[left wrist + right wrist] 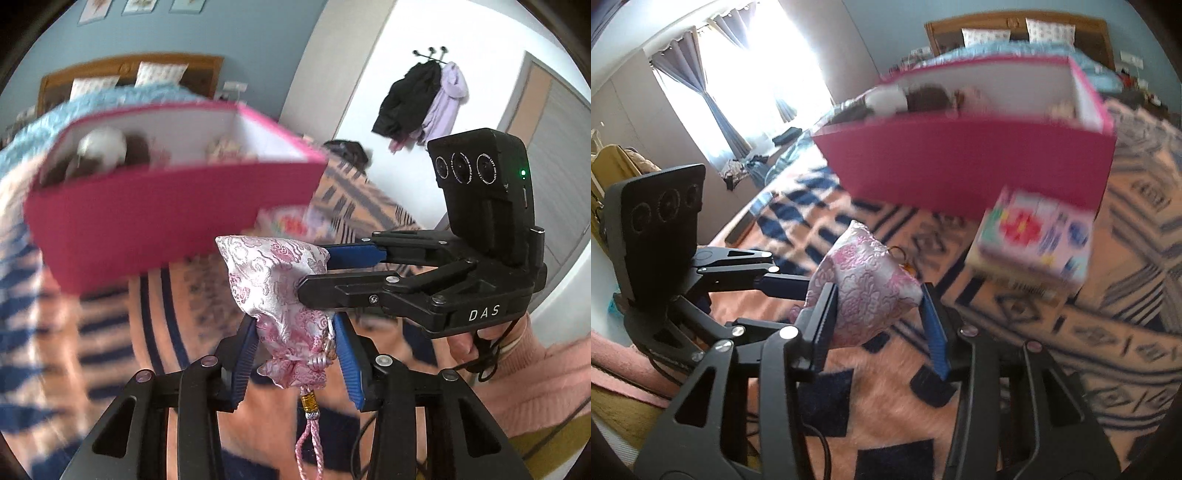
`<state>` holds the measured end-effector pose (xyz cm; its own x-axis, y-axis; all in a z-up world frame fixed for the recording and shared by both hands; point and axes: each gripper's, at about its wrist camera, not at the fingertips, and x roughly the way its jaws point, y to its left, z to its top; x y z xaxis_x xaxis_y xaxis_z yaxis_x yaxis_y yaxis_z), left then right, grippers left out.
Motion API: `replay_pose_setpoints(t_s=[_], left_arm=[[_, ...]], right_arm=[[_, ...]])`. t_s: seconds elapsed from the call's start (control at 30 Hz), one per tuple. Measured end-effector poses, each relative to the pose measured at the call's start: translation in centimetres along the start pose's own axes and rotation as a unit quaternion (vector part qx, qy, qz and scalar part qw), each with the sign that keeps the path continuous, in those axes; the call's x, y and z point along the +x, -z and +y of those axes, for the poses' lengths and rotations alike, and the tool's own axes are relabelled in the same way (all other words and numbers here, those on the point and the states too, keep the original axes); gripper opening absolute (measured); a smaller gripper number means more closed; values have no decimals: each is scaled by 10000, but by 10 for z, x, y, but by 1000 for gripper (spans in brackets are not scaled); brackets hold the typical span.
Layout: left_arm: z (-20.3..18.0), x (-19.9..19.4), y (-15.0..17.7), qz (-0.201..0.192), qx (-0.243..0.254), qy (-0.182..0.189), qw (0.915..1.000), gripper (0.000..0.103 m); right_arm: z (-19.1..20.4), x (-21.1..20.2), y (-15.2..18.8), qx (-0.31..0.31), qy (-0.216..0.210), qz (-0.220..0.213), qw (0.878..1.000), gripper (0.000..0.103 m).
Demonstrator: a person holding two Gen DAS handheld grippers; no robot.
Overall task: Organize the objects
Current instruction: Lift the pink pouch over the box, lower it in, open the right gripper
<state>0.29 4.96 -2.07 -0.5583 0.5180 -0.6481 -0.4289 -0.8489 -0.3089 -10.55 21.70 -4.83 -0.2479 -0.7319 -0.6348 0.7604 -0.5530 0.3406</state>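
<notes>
1. Both grippers are clamped on one small silk pouch [275,291], white with pink brocade, held up off the bed between them.
2. The left gripper [295,354] has its blue-padded fingers pinched on the gathered neck of the pouch, where a pink cord with a gold bead [309,404] dangles below.
3. The right gripper [877,310] comes in from the other side and squeezes the fuller body of the pouch; its fingers press into the fabric on both sides.
4. In the left wrist view the right gripper's fingers [354,254] lie level, one above and one below the pouch's upper part.
5. A hand [480,343] in a pink knitted sleeve grips the right gripper's handle.
6. Beyond the pouch sits an open magenta box [964,166] with a white lining; blurred things lie in it, white and brown, which I cannot make out.
7. Just in front of the box's right corner stands a small flowered carton [1034,236], blurred.
8. Everything rests on a peach blanket [1126,295] with dark blue patterns.
</notes>
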Motion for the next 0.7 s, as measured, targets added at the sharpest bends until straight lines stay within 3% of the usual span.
replay_pose_setpoints(t_s=[0.37, 0.5, 0.7], left_arm=[[-4, -10, -117, -651, 870, -628, 9921, 42], [4, 4, -156, -672, 983, -927, 9886, 42], [34, 34, -194, -453, 800, -1198, 9885, 42]], right_arm=[[-13, -50, -101, -677, 565, -1060, 9904, 46], [-28, -49, -138, -734, 674, -1302, 9865, 46], [-59, -30, -176, -650, 860, -1255, 9862, 46]])
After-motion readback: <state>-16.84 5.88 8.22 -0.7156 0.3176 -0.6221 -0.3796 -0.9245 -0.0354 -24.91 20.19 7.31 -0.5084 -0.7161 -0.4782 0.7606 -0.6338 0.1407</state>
